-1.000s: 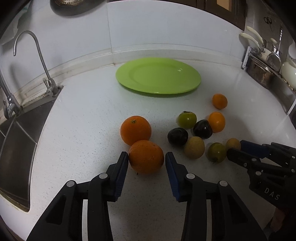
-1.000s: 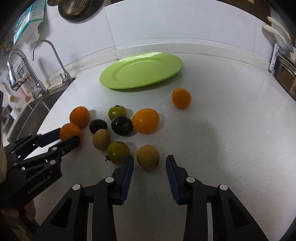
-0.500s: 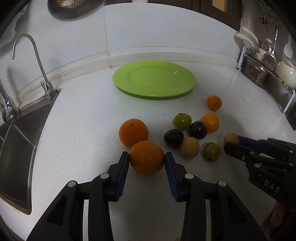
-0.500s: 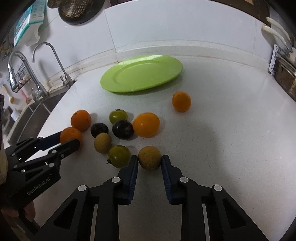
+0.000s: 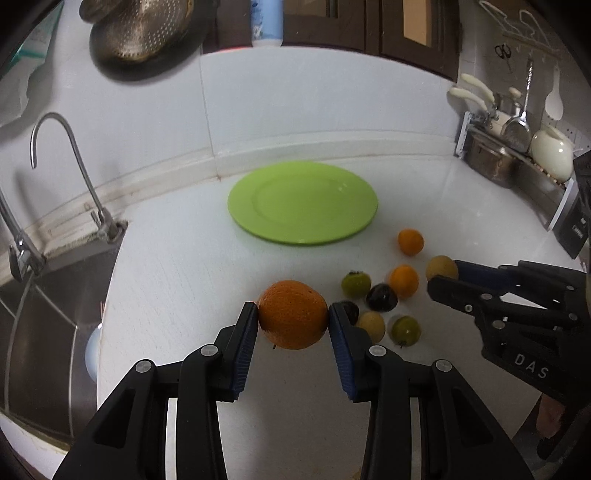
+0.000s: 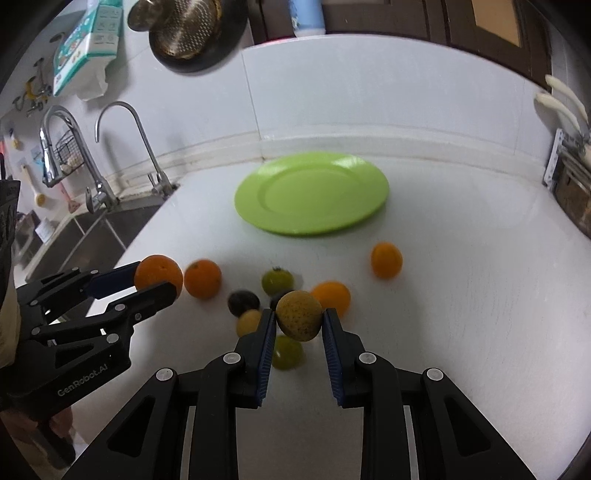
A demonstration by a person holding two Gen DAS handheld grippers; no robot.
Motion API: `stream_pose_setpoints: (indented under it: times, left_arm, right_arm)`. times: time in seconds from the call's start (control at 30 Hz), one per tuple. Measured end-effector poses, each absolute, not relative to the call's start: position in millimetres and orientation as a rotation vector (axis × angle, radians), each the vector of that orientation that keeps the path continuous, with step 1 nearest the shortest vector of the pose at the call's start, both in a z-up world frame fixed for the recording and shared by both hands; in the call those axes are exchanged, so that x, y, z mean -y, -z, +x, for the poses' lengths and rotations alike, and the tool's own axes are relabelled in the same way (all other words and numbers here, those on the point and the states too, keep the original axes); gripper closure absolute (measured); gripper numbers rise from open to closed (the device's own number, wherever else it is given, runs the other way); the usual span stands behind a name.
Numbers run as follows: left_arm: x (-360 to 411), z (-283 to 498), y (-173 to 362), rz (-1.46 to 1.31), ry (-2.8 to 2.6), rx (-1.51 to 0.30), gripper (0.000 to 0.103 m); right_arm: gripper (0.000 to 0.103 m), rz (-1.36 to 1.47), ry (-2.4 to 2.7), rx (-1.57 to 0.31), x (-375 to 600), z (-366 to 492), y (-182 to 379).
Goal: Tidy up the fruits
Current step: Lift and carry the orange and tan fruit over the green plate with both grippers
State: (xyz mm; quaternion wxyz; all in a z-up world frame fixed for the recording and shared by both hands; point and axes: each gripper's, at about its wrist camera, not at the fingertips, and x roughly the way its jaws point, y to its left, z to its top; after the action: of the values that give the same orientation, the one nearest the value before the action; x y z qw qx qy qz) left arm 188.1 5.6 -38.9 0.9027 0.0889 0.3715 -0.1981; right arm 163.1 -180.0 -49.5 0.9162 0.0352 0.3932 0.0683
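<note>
A white speckled stone bench [image 5: 184, 280] fills the scene, running back to a white tiled wall with dark wooden cabinets above it. At the left a stainless steel sink [image 5: 44, 306] is sunk into the bench, with a curved chrome tap [image 5: 70, 162] at its rim, and a perforated metal colander [image 5: 144, 29] hangs on the wall above. At the right edge stands a metal dish rack [image 5: 517, 162] with pots and utensils. A round lime-green plate [image 5: 303, 203] lies flat near the back of the bench, with nothing on it. The left gripper [image 5: 291, 317] has its jaws pinching a large round orange [image 5: 293, 314], pads pressed on both its sides, the fruit lifted off the bench. The right gripper [image 6: 299, 321] has its jaws closed on a small round yellow-brown speckled fruit [image 6: 299, 314], also held above the bench. Under and between the two grippers the loose fruits stay on the bench, in front of the plate: a second orange [image 6: 202, 278], two smaller tangerines [image 6: 386, 259], two green persimmon-like fruits [image 6: 277, 280], two dark purple round fruits [image 5: 382, 297] and one small tan fruit [image 5: 371, 325], clustered close, some touching.
</note>
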Motion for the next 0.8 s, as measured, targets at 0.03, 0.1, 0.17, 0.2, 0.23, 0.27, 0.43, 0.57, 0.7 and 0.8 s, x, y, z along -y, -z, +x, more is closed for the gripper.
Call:
stream_pose_setpoints:
  times: [0.03, 0.1, 0.17, 0.2, 0.23, 0.27, 0.43, 0.57, 0.7, 0.8]
  left_arm:
    - [-6, 190, 36, 0.187, 0.42, -0.76, 0.064]
    - [-5, 194, 31, 0.198, 0.437, -0.749, 0.064]
    - [-5, 201, 27, 0.201, 0.46, -0.743, 0.064]
    - [-5, 203, 25, 0.203, 0.466, -0.74, 0.064]
    - [-5, 206, 24, 0.207, 0.47, -0.736, 0.064]
    - [-5, 211, 22, 0.213, 0.477, -0.729, 0.064]
    - [0, 229, 18, 0.239, 0.506, -0.714, 0.064]
    - [6, 246, 18, 0.242, 0.519, -0.719, 0.064]
    - [11, 265, 21, 0.226, 0.529, -0.73, 0.064]
    - [17, 280, 25, 0.219, 0.522, -0.759, 0.064]
  right_arm:
    - [0.076, 0.072, -0.142, -0.8, 178, 164, 46]
    - [0.076, 0.075, -0.146, -0.787, 175, 166, 42]
    - [0.076, 0.074, -0.148, -0.776, 172, 169, 37]
    - [0.076, 0.076, -0.148, -0.772, 171, 172, 36]
    - [0.076, 0.081, -0.149, -0.77, 170, 175, 34]
    - [0.076, 0.084, -0.151, -0.769, 170, 179, 33]
    - [0.076, 0.095, -0.149, -0.769, 168, 198, 32]
    - [0.076, 0.093, -0.138, -0.76, 170, 217, 29]
    - [0.076, 0.083, -0.138, -0.768, 174, 239, 29]
    - [0.076, 0.084, -0.153, -0.78, 180, 257, 29]
